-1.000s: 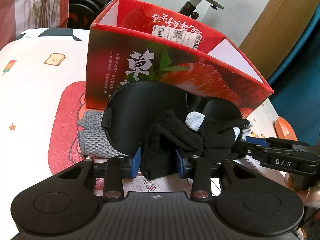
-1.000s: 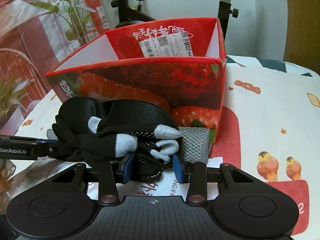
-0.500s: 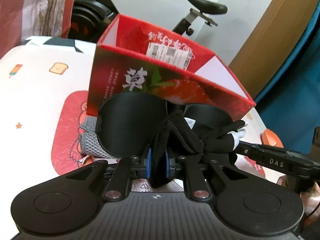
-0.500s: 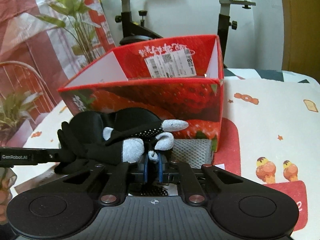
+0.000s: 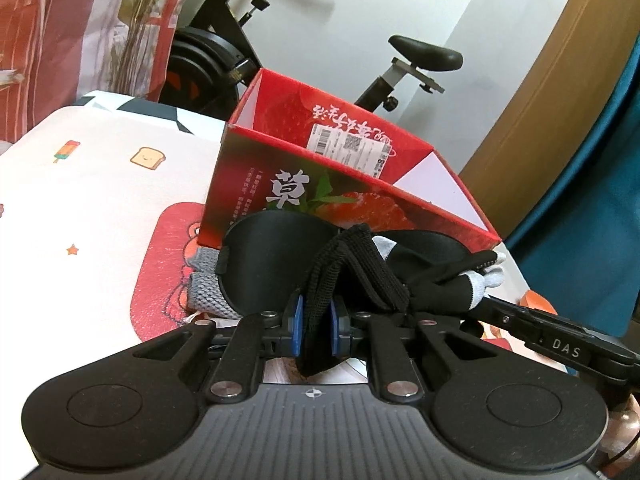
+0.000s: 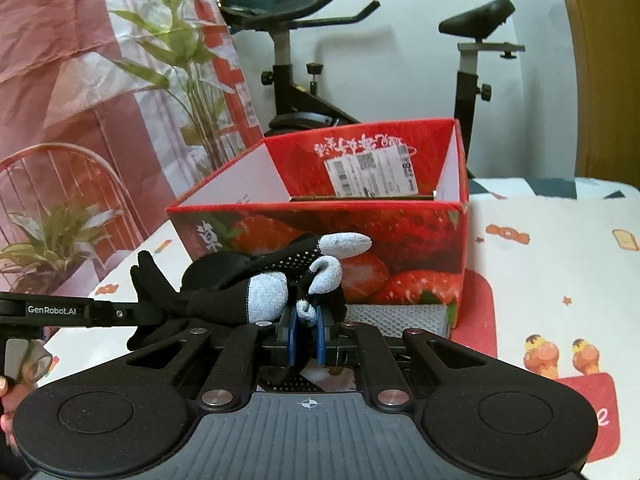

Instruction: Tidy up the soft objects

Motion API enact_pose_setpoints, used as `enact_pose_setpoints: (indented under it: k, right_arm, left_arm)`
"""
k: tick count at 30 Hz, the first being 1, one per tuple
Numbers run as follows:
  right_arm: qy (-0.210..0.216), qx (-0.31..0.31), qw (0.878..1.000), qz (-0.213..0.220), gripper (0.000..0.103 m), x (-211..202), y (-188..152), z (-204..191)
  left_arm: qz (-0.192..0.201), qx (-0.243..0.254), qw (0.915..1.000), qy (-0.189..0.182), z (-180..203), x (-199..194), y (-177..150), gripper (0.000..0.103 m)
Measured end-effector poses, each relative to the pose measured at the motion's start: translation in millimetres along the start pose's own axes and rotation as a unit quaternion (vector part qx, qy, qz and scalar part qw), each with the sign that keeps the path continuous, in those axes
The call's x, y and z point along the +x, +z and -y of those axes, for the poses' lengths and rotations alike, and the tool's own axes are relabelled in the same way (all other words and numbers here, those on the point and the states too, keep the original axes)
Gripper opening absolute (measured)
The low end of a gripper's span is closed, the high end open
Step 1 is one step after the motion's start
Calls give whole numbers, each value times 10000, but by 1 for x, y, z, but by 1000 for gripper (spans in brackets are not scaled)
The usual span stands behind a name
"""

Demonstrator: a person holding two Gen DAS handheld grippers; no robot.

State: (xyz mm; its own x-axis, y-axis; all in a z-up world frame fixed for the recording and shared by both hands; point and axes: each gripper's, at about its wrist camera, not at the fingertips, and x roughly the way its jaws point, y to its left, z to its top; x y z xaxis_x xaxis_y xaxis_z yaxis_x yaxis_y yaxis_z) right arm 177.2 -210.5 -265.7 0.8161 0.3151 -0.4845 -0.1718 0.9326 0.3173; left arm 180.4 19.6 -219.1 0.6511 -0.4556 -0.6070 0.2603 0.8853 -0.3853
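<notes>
Left wrist view shows a black knit glove [image 5: 352, 264] held between the two grippers, lifted off the counter [image 5: 100, 216] just in front of the open red strawberry box [image 5: 256, 196]. The left gripper [image 5: 316, 322] is pinched narrow on the glove's ribbed cuff, with a tail of fabric hanging below the blue pads. In the right wrist view the right gripper [image 6: 306, 330] is likewise closed tight on a grey fingertip of the same glove [image 6: 264, 288], so the glove is stretched lengthwise between cuff and fingers. Holding both ends this way probably keeps the limp fabric from bunching, so it can go over the box's near wall in one piece.

Under and behind the glove lies a black eye mask [image 5: 272, 264], and beneath that a grey knit cloth [image 5: 204, 284]; both rest against the box's near wall. Whether the mask is caught up with the glove I cannot tell.

Both grippers point forward at the box from opposite sides, roughly level, each one's body visible in the other's view. The box's interior, as far as it shows, looks empty, so the sorting seems to be only beginning.
</notes>
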Motion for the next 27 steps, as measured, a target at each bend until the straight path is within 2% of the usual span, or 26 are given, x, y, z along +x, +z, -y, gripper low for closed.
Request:
enact_pose_setpoints:
  k: [15, 27]
  right_arm:
    - [-505, 276, 9981, -222, 12, -7, -12, 7]
    - [-757, 397, 9958, -341, 21, -9, -19, 11]
  left_arm:
    - [-133, 372, 9989, -270, 13, -1, -12, 15]
    - [-355, 338, 9984, -292, 9, 5, -20, 14]
